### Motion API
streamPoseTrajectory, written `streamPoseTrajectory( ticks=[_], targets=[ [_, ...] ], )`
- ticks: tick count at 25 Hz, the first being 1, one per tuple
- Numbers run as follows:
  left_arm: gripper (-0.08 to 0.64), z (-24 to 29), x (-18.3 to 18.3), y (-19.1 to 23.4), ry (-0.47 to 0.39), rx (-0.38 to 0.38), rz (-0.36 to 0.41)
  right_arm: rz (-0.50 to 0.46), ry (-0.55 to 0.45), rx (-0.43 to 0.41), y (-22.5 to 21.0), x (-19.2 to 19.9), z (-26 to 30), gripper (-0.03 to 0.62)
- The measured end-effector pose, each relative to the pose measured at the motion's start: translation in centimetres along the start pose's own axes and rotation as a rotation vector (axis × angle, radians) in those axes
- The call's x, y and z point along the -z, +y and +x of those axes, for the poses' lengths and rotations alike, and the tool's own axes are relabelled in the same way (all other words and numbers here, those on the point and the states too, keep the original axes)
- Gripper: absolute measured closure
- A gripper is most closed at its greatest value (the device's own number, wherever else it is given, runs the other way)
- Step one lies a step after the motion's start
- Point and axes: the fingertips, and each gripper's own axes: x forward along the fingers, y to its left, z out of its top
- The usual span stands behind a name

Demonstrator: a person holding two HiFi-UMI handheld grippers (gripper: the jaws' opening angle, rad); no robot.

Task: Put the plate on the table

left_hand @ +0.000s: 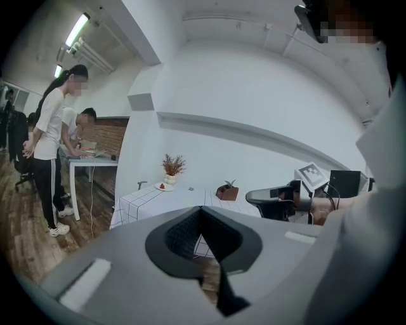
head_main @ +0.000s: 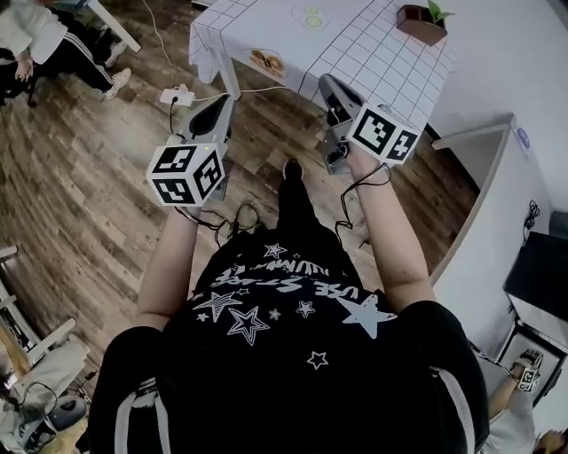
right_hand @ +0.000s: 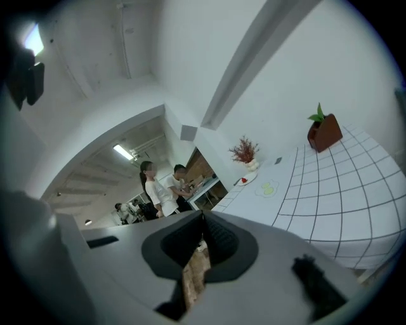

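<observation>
A small white plate (head_main: 266, 62) with a bit of food on it lies near the left edge of the table with the checked cloth (head_main: 373, 44). The left gripper view shows the plate (left_hand: 163, 186) beside a vase of dried flowers (left_hand: 171, 168). In the right gripper view the plate (right_hand: 246, 179) lies far ahead. My left gripper (head_main: 217, 111) is held over the wooden floor, short of the table, shut and empty. My right gripper (head_main: 330, 84) hangs at the table's near edge, jaws together with nothing between them. Both are well apart from the plate.
A brown planter (head_main: 422, 22) and a flat green-yellow item (head_main: 311, 15) also sit on the table. A power strip with cables (head_main: 177, 96) lies on the floor. A person sits at the far left (head_main: 35, 44). A white counter (head_main: 497, 177) stands on the right.
</observation>
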Motion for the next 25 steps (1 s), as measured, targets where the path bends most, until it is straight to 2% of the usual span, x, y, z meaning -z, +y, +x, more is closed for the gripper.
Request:
streamPoseTrajectory(
  ticks=[3,6,12,20,25],
  targets=[
    [0.551,-1.8,0.7,-1.2,0.0,0.025,0.001,-0.126,-0.022,0.016,3.0,1.0,-2.7,0.578],
    [0.551,-2.9,1.4,-2.6,0.003,0.052,0.002,-0.21,-0.03,0.041,5.0,2.5,-4.8,0.578],
    [0.551,-4.0,2.3,-4.4,0.017,0.098,0.007,-0.249,0.012,0.1,6.0,5.6,-6.8,0.58],
    [0.551,-4.8,2.5,-3.9,0.023,0.095,0.001,-0.377,0.056,0.127,6.6,7.7,-7.9,0.58],
    [0.551,-5.1,2.4,-4.0,0.015,0.097,-0.005,-0.379,0.086,0.134,6.4,8.3,-7.4,0.58]
  ],
)
